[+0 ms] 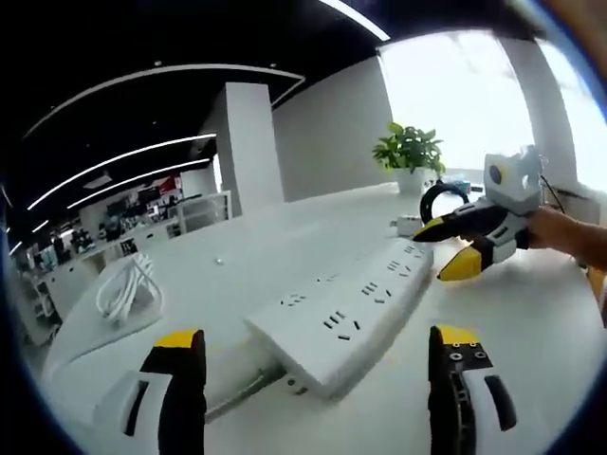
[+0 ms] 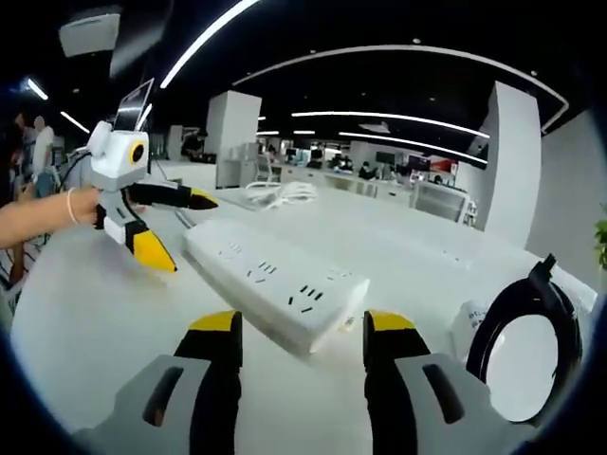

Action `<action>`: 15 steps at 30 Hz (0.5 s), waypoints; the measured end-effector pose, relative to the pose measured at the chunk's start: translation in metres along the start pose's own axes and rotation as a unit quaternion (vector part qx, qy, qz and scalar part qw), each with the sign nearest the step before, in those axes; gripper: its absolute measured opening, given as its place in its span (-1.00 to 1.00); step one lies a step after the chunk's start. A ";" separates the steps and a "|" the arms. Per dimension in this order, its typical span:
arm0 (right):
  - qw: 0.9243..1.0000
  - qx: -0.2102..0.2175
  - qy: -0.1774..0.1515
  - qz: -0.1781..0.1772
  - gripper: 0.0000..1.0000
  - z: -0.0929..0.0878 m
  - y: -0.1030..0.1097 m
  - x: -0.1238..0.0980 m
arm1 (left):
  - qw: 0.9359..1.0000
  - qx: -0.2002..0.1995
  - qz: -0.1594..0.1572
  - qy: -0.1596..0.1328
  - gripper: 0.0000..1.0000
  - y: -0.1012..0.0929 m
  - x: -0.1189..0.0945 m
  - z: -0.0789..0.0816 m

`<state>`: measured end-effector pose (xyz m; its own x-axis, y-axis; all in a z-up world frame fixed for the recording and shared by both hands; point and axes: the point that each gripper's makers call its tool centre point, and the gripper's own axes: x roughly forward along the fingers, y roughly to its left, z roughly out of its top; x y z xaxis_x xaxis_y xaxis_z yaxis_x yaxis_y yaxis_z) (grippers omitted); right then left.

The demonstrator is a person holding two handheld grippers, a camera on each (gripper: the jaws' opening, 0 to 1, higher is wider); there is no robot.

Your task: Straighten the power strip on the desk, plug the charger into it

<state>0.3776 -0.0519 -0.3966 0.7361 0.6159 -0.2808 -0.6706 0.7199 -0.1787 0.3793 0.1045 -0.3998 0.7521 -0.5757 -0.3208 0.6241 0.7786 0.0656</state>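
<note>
White counter [image 1: 531, 313] in an open-plan office with dark ceiling and strip lights; bare surface lies on both long sides of the power strip [image 1: 346, 318], and the counter's far edge runs behind it. Power strip: white, lying flat, its cord leaving the end nearest the left hand-held gripper [image 1: 318, 365]. That gripper's jaws stand wide apart and empty, the strip's cord end between and just ahead of them. Right hand-held gripper [image 2: 303, 346]: jaws likewise apart, holding nothing, the strip's opposite end just beyond the tips. Each gripper faces the other along the strip, jaws spread at either end. Left gripper view adds a potted plant [image 1: 410, 152], a coiled white cable [image 1: 128, 289] near the counter's edge, and a bright window. Right gripper view adds a black cable loop [image 2: 522, 346] beside a white charger [image 2: 471, 322], lying apart from the strip, unplugged.
</note>
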 end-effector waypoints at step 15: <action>0.997 -0.071 -0.036 0.001 0.54 0.019 0.014 -0.010 | 0.999 0.008 -0.007 -0.031 0.98 -0.023 -0.005 0.006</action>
<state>0.3629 -0.0418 -0.3788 0.7355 0.6431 -0.2135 -0.6751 0.6688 -0.3113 0.3621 0.0877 -0.3943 0.7543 -0.6021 -0.2619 0.6380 0.7663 0.0757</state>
